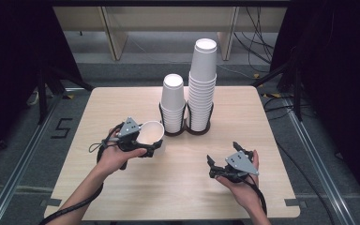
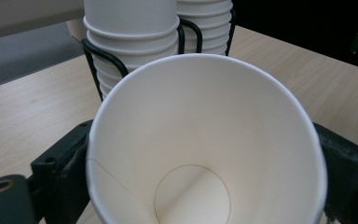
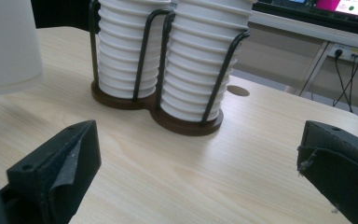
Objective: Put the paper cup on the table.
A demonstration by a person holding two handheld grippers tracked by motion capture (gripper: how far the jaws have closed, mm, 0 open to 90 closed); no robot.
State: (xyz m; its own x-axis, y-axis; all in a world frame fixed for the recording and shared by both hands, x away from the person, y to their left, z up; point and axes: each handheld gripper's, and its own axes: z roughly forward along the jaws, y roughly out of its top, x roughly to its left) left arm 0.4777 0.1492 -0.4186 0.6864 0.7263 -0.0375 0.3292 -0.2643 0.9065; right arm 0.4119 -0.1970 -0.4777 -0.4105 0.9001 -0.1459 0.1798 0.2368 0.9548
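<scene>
Paper cup [image 1: 151, 131] sits clamped in the left gripper [image 1: 143, 143], tipped on its side over the table's [image 1: 178, 187] left half, mouth turned toward the high camera, just in front of the rack [image 1: 186, 126]. From above, the left hand [image 1: 117, 157] wraps the gripper body, with the grey plate on top. Switch to the left gripper view and the cup [image 2: 205, 140] looms large: you look straight down inside to the round bottom and the seam, with both black jaws pressed against its outer wall on either side. That inside look is something the high view can't give.

Over on the right, the right gripper [image 1: 222, 157] hovers near the table's front right corner, jaws spread wide with nothing between them. Its own view confirms it: two black jaws far apart, bare wood between, and beyond them the wire rack [image 3: 158, 109] on its dark round bases, holding two stacks of white cups [image 3: 168, 51]. The held cup's [image 3: 7, 44] side shows at upper left there.

From above, the right-hand stack [image 1: 202, 84] towers over the left one [image 1: 173, 103], both near the table's far edge. Light wood tabletop, grey floor around it, cables [image 1: 258, 42] trailing at the back.
</scene>
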